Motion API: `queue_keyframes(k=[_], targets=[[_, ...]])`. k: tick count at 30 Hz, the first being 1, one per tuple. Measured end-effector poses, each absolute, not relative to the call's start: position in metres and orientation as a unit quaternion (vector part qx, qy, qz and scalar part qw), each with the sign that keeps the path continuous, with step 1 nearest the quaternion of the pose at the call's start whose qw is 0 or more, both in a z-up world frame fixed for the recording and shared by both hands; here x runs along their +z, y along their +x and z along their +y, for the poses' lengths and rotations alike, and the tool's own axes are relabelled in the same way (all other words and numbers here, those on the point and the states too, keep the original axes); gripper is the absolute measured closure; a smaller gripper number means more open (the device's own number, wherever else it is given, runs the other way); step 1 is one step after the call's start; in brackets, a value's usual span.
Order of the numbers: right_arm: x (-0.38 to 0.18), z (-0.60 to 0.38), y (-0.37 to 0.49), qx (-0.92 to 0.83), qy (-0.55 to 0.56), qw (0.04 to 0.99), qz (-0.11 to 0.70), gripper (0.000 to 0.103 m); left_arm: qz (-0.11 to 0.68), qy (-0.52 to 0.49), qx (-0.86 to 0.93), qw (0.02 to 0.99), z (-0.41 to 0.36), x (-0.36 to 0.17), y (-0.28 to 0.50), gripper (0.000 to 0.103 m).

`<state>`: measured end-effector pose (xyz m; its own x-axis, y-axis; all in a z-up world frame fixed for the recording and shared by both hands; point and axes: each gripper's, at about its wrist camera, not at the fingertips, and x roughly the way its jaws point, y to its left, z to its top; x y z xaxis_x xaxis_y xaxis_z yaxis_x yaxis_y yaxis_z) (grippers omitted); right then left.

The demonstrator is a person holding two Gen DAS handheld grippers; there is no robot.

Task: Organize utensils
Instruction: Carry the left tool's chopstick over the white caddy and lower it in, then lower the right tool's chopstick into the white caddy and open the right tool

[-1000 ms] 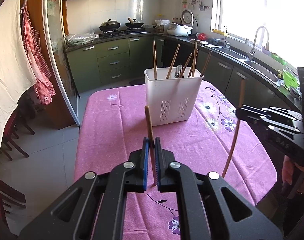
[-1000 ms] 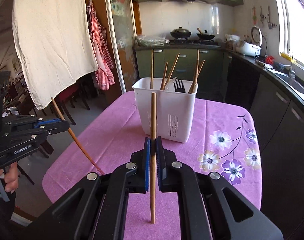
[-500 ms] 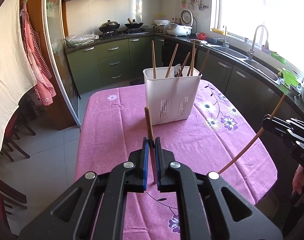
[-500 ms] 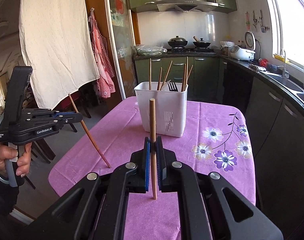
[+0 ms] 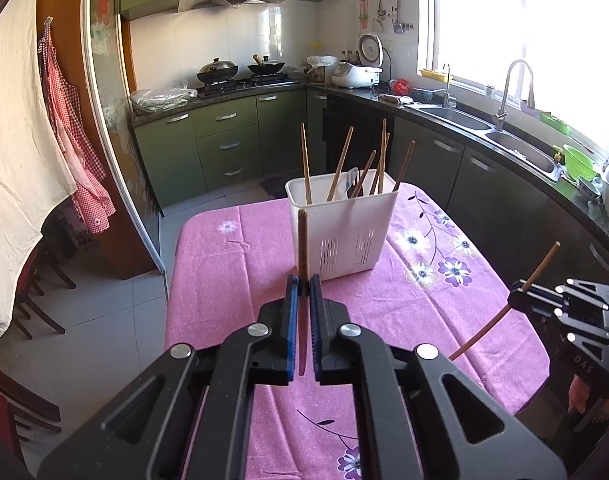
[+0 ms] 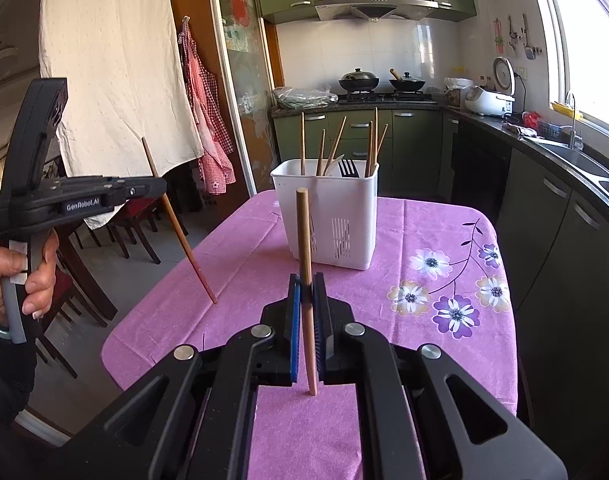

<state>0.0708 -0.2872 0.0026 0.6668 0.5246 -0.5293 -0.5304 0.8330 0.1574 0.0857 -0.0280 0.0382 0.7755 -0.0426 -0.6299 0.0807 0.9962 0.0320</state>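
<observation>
I carry two chopsticks — one per gripper. My left gripper (image 5: 303,292), low in the middle of its frame, is clamped on a dark chopstick (image 5: 302,240) standing near upright. My right gripper (image 6: 306,292) pinches a paler chopstick (image 6: 304,232) the same way. Past both, centre frame, the white holder (image 6: 328,216) stands on the pink flowered tablecloth (image 6: 424,220) — I count six chopsticks (image 6: 303,142) leaning inside, plus one black fork (image 6: 347,168).
</observation>
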Motion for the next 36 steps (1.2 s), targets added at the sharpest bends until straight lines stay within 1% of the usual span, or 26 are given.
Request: queue_keyframes(k=[4, 10, 13, 16, 20, 25, 30, 31, 32, 33, 35, 36], targets=[[0.002, -0.29, 0.073, 0.292, -0.001, 0.911, 0.29, 0.096, 0.328, 0.012, -0.049, 0.943, -0.026, 0.072, 0.106, 0.097], [0.001, -0.296, 0.075, 0.295, 0.007, 0.91, 0.292, 0.096, 0.277, 0.006, -0.043, 0.96, -0.033, 0.135, 0.141, 0.097], [0.001, -0.299, 0.076, 0.297, 0.011, 0.908, 0.294, 0.096, 0.251, -0.002, -0.043, 0.967, -0.039, 0.154, 0.161, 0.097], [0.001, -0.3, 0.077, 0.301, 0.013, 0.907, 0.294, 0.096, 0.234, -0.006, -0.031, 0.972, -0.045, 0.159, 0.184, 0.097], [0.001, -0.3, 0.076, 0.305, 0.011, 0.906, 0.294, 0.096, 0.24, -0.007, -0.021, 0.97, -0.05, 0.143, 0.218, 0.097], [0.008, -0.302, 0.078, 0.318, 0.021, 0.902, 0.292, 0.096, 0.292, -0.011, -0.015, 0.956, -0.047, 0.099, 0.254, 0.097], [0.034, -0.302, 0.084, 0.325, 0.025, 0.906, 0.27, 0.096, 0.341, -0.002, -0.015, 0.94, -0.046, 0.057, 0.268, 0.096], [0.042, -0.3, 0.087, 0.326, 0.023, 0.908, 0.264, 0.096, 0.346, 0.002, -0.014, 0.938, -0.047, 0.05, 0.268, 0.095], [0.049, -0.299, 0.089, 0.327, 0.023, 0.909, 0.257, 0.096, 0.351, 0.005, -0.013, 0.936, -0.047, 0.045, 0.267, 0.089], [0.057, -0.297, 0.092, 0.33, 0.022, 0.91, 0.251, 0.096, 0.353, 0.006, -0.014, 0.936, -0.047, 0.04, 0.265, 0.08], [0.074, -0.293, 0.101, 0.333, 0.025, 0.912, 0.239, 0.096, 0.348, 0.004, -0.017, 0.937, -0.045, 0.036, 0.259, 0.069], [0.083, -0.291, 0.105, 0.334, 0.028, 0.913, 0.231, 0.096, 0.344, 0.002, -0.018, 0.939, -0.043, 0.036, 0.253, 0.069]])
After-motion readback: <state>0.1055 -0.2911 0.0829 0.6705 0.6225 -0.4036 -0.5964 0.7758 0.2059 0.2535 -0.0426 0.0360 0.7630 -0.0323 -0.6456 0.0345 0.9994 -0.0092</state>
